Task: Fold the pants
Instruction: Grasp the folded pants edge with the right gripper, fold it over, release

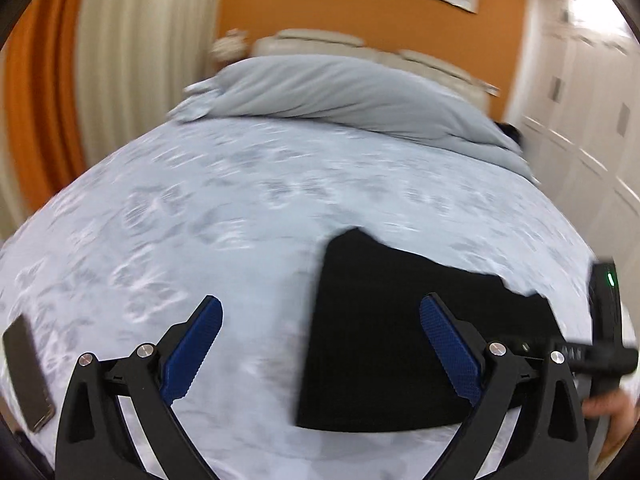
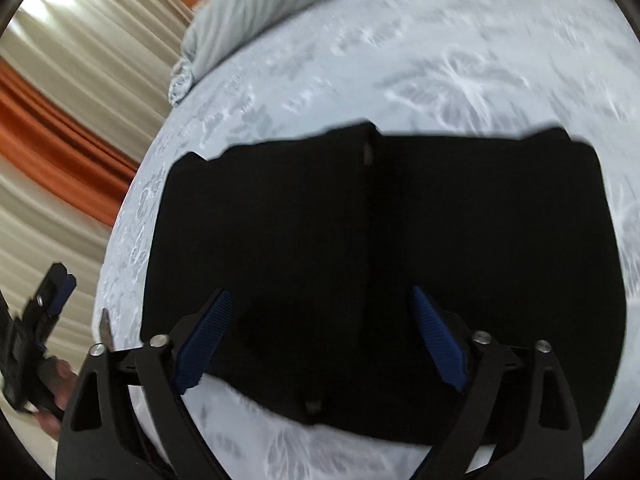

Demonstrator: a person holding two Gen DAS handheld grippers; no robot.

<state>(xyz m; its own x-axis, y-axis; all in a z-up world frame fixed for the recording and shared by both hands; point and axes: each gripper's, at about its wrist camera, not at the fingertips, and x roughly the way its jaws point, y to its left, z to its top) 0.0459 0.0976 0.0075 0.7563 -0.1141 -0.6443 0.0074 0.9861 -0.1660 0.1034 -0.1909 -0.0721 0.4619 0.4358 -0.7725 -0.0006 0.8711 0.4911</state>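
Observation:
The black pants point(image 2: 380, 240) lie folded into a wide flat rectangle on the pale patterned bedspread point(image 2: 440, 60). My right gripper point(image 2: 320, 294) hangs over the near half of the pants. Its blue pads are apart and nothing is pinched between them. In the left wrist view the pants point(image 1: 380, 320) sit to the right. My left gripper point(image 1: 320, 304) stands wide open above the bedspread point(image 1: 240, 200), with its right finger over the pants' left part and its left finger over bare sheet. The right gripper's black body point(image 1: 604, 320) shows at the right edge, held by a hand point(image 1: 612, 408).
A dark phone point(image 1: 28, 376) lies on the bed at the near left. A bunched grey duvet point(image 1: 340, 92) fills the far end of the bed. Cream and orange curtains point(image 2: 60, 100) hang past the bed's left edge. White wardrobe doors point(image 1: 580, 140) stand at the right.

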